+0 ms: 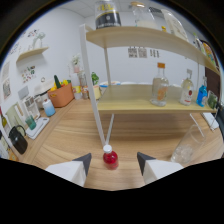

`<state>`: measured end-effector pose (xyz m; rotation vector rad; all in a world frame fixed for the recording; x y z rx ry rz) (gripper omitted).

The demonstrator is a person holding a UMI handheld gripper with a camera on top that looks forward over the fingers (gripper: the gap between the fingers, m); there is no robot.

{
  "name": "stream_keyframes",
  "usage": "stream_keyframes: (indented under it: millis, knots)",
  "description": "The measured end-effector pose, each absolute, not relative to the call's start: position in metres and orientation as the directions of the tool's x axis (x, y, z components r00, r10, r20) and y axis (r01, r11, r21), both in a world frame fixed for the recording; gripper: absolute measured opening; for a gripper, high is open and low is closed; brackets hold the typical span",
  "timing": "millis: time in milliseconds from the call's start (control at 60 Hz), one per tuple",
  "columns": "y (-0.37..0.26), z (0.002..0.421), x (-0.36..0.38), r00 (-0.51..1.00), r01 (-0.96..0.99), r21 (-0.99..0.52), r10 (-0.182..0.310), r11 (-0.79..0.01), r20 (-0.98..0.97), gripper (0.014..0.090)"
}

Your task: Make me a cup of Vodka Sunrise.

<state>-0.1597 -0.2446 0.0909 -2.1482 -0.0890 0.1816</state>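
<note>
A small bottle of red liquid with a white cap (110,158) stands on the wooden table between my two fingertips, with a gap on each side. My gripper (114,161) is open around it. A clear empty glass (186,146) stands on the table to the right, just beyond the right finger. On the lower shelf (125,105) beyond are a clear bottle with an orange label (159,86), a bottle with a red label (187,90) and a blue bottle (202,95).
A white shelf post (94,85) rises just behind the red bottle. An orange bowl with fruit (61,94), a black kettle (18,140) and small cups stand to the left. Large jars sit on the top shelf (135,35).
</note>
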Motion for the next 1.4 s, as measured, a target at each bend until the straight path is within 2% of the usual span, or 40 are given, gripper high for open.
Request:
stream_keyframes:
  millis: [133, 267, 500, 633, 733, 867, 1083, 1233, 1350, 1400]
  knots:
    - [-0.263, 0.138, -0.127, 0.989, -0.021, -0.852, 0.113, -0.523, -0.094, 0.0856]
    - [-0.287, 0.162, -0.082, 0.993, -0.046, -0.847, 0.066, -0.529, -0.095, 0.0859]
    - [-0.330, 0.149, 0.005, 0.999, -0.044, -0.824, -0.012, -0.565, -0.045, 0.0849]
    - [-0.339, 0.152, 0.044, 0.999, -0.048, -0.822, -0.031, -0.568, -0.037, 0.0849]
    - [-0.330, 0.187, 0.078, 0.998, -0.053, -0.854, -0.046, -0.517, -0.034, 0.0866]
    - [-0.299, 0.263, 0.130, 0.997, -0.064, -0.916, -0.064, -0.396, -0.042, 0.0860]
    - [-0.221, 0.381, 0.190, 0.999, -0.034, -0.985, -0.037, -0.170, -0.028, 0.0855]
    - [-0.166, 0.413, 0.210, 1.000, 0.000, -0.995, -0.014, -0.096, 0.002, 0.0850]
    - [-0.133, 0.403, 0.210, 1.000, -0.006, -0.994, 0.017, -0.111, -0.008, 0.0843]
    - [-0.121, 0.399, 0.210, 1.000, -0.004, -0.993, 0.024, -0.119, -0.007, 0.0809]
